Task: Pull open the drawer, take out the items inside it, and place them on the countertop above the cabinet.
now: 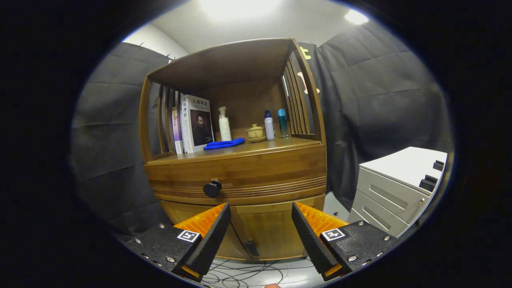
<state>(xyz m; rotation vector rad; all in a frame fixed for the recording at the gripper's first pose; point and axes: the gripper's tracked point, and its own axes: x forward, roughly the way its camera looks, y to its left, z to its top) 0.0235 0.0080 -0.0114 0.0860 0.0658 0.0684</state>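
I have the gripper [261,228] with its fingers spread wide and nothing between them, hanging short of the cabinet [240,176]. The drawer [240,174] is closed, its front running crosswise to my fingers, and its round dark knob [212,188] sits ahead, above and a little outside my left finger, not in the gap. So I judge the next move is up and left to centre the knob between the fingers, then forward, close, and pull straight back. Above the drawer front is the countertop [276,145], already carrying a blue cloth [224,143], books [194,124], a pump bottle [224,125], a small lidded cup [255,133] and two bottles [276,125]; its front strip looks free. Off beyond my right finger stands a white drawer unit [396,188], well apart. Cables [244,274] lie on the floor beneath me.
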